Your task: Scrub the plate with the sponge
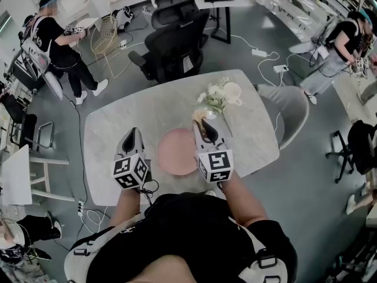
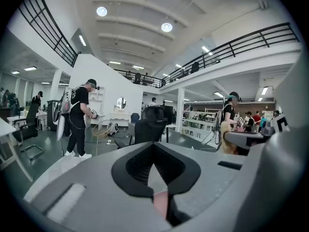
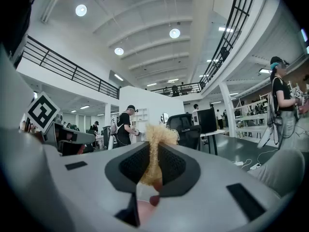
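Nearest to us is the operator's black shirt [image 1: 194, 234], with both forearms reaching forward over the near edge of the grey table [image 1: 112, 134].

We record the left gripper [image 1: 133, 132] held over that table. Its jaws are together at the tips with nothing between them. Its own view shows only table surface and a sliver of pink beneath the pads.

We record the right gripper [image 1: 204, 124] clamped on the sponge [image 1: 200, 115]. The sponge is a yellowish fibrous tuft, pinched between the two black ribbed pads and standing up past the jaw tips.

The plate [image 1: 177, 152], pink and round, lies flat on the table between the two grippers. It is just to the right of the left gripper's body, and to the left of the right gripper and slightly behind its tips. The sponge sits by the plate's far right rim; from the head view we cannot tell whether it touches the plate or the table.

Close ahead of the right gripper's tips stands a bunch of white flowers [image 1: 213, 94]. Further ahead of both grippers, off the table, is a black office chair [image 1: 177, 43].

One bystander [image 1: 59, 46] stands on the floor well off to the left gripper's side. A second bystander [image 1: 339, 49] stands well off to the right gripper's side.
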A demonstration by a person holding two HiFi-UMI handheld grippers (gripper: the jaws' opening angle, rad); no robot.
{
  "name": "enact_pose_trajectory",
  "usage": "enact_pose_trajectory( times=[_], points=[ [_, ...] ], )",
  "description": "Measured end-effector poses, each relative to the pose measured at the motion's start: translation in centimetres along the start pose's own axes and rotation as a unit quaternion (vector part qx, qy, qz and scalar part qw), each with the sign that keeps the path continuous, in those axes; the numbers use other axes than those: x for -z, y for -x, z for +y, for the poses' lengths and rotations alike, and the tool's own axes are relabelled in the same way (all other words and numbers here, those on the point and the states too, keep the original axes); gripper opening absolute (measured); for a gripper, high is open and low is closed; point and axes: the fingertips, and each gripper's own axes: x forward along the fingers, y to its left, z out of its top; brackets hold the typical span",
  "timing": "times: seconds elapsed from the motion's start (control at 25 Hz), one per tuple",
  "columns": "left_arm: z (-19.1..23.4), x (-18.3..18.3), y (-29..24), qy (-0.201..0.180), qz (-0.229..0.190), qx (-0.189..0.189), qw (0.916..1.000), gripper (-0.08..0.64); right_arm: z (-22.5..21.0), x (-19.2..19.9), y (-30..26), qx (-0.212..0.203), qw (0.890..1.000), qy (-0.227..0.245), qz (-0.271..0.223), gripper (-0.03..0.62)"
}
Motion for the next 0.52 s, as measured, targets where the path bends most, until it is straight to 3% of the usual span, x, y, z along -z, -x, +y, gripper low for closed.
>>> enact_pose_trajectory(
  times=[0.52],
  points=[
    [-1.4, -0.2, 0.4, -0.002, 0.005, 0.016, 0.9999, 0.005, 0.4, 0.7, 0.9, -0.006, 1.000, -0.002, 0.011, 0.055]
  ],
)
